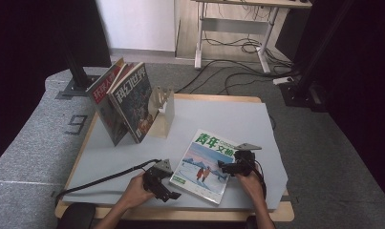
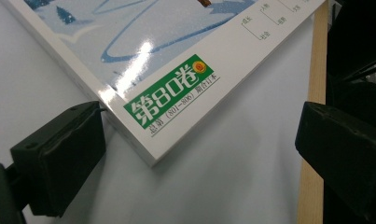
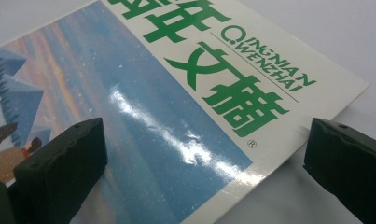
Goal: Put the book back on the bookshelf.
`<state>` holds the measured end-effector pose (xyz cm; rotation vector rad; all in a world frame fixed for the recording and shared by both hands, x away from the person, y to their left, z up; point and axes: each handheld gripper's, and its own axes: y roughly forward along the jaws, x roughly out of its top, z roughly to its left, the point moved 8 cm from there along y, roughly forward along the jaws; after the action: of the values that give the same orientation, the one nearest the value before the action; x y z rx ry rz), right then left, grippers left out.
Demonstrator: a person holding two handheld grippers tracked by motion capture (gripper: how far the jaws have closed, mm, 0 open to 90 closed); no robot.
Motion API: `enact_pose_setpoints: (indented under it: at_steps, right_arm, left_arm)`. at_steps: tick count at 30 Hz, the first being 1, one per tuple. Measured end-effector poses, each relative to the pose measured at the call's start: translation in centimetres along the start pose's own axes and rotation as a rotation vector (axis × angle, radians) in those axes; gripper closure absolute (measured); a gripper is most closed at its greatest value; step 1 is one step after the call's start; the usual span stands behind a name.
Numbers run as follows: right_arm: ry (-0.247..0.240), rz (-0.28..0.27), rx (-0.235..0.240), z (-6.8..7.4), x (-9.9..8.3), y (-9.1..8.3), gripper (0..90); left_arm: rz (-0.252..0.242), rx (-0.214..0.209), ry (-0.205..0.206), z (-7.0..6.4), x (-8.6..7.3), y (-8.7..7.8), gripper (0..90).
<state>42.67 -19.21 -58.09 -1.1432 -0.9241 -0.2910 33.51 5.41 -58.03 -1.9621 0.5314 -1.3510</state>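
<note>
Glossy magazine (image 1: 207, 164), snowy blue cover, green title, flat on table (image 1: 219, 119)

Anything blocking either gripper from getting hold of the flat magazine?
Nothing visible. The left gripper stands open at the magazine near corner, with bare grey table cover between its jaws. The right gripper is open over the cover's right edge.

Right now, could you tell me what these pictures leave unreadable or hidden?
- Magazine, high view: right edge covered by the right hand-held gripper.
- Left gripper view: its cover is cut off by the top edge.
- Standing magazines, high view: small print too small; the holder partly hidden behind them.
</note>
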Motion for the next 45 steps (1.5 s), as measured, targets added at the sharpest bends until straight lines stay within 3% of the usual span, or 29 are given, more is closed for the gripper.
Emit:
enact_pose_setpoints:
  at_steps: [13, 23, 31, 40, 45]
  right_arm:
    - [0.007, -0.013, 0.009, -0.4, 1.5, 1.7, 0.0]
    - [0.015, -0.018, 0.021, -0.5, 2.5, 2.7, 0.0]
    - [0.021, -0.024, 0.027, -0.5, 3.1, 3.5, 0.0]
    - [0.003, -0.010, 0.026, -0.5, 3.8, 4.3, 0.0]
    - [-0.007, 0.000, 0.028, -0.4, 4.0, 4.5, 0.0]
  left_arm:
    - [0.009, -0.017, 0.017, -0.9, 0.5, 0.7, 1.6]
    - [-0.010, -0.075, 0.003, -1.6, 0.7, 0.9, 3.3]
    - [0.034, -0.052, 0.058, -2.5, 0.8, 1.5, 1.1]
    - [0.007, -0.098, 0.045, -3.1, 1.0, 1.8, 1.9]
    - [0.047, -0.057, 0.100, -3.4, 1.0, 2.1, 0.2]
